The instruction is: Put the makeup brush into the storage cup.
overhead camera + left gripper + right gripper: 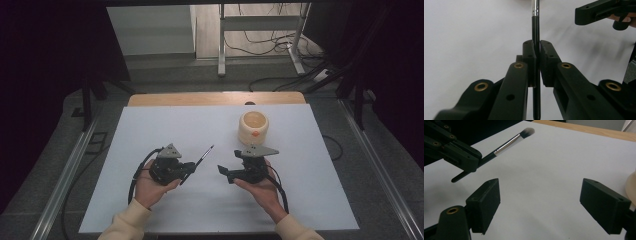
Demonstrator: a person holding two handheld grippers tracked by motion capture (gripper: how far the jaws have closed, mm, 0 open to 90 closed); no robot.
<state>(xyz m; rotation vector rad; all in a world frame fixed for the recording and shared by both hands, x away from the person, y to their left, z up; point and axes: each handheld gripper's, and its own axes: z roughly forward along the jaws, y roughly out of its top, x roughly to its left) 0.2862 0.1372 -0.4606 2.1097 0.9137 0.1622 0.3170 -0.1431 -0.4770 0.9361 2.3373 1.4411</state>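
My left claw (537,53) is clamped on the brush (199,162) mid-handle, bristles poking fwd past the tips, butt end trailing back btwn the links. It's light, stiff, thin and prob slick, so I'd grip the handle, not the soft tip. Right claw (551,202) is wide open w/ nothing in it, cup (253,128) just beyond.

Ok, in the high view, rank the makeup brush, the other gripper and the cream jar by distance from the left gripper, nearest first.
1. Makeup brush: clamped in the left gripper, bristles pointing up and to the right.
2. Right gripper: just to the right, jaws open and pointed toward the left one.
3. Cream jar: farthest, up and right, toward the far side of the white mat.
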